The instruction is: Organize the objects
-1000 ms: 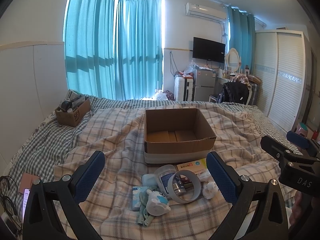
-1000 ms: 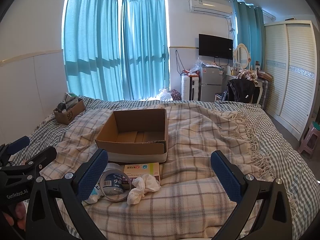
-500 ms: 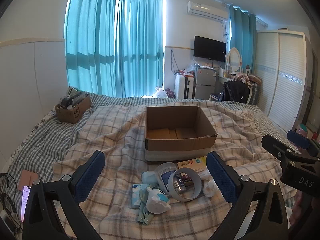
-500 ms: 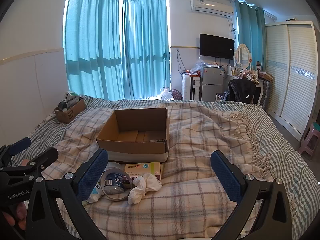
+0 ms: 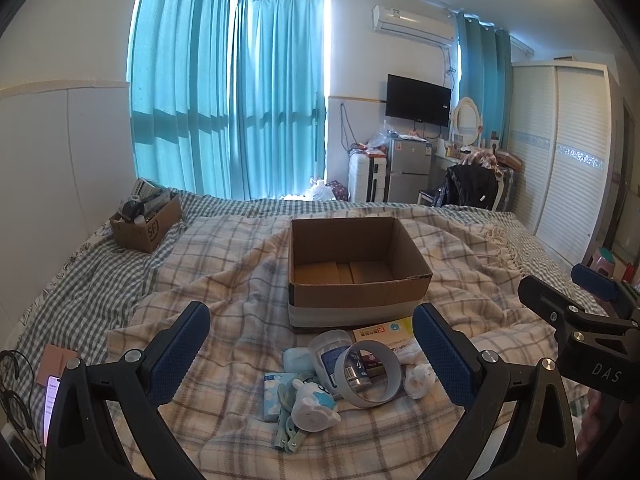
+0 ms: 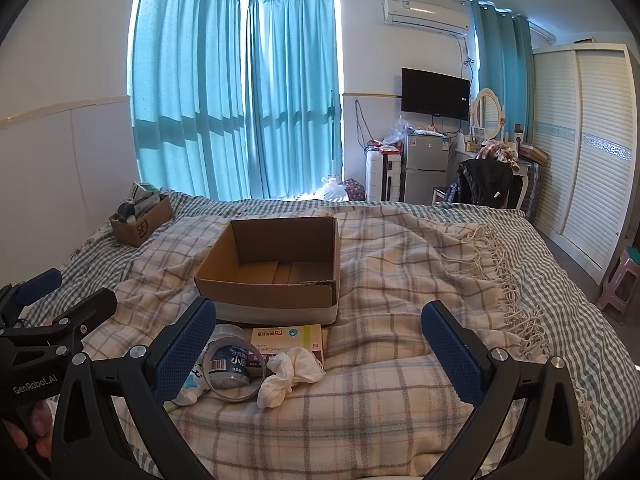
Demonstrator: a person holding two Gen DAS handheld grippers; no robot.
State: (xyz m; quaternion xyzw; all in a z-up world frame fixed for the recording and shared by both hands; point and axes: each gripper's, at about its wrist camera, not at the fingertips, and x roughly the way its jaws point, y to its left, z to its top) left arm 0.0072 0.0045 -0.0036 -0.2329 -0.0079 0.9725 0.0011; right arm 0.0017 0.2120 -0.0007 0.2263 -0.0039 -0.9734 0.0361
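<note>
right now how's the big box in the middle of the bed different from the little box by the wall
The big box is empty, its bare cardboard floor showing; the little box is stuffed with odds and ends poking above its rim. The big box sits on the plaid blanket mid-bed, just behind the pile of loose things; the little box sits on the checked sheet near the wall. The big box has a pale band round its base; the little one has dark printed letters. Both are open brown cardboard.

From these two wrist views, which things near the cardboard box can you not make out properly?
- Flat packet, left wrist view: the cardboard box covers its far edge; print too small to read.
- Bottle, right wrist view: the tape ring and the right gripper finger hide parts of it.
- Pale blue items, left wrist view: piled under the small white toy; cannot identify.
- Phone, left wrist view: hidden partly by the left gripper.
</note>
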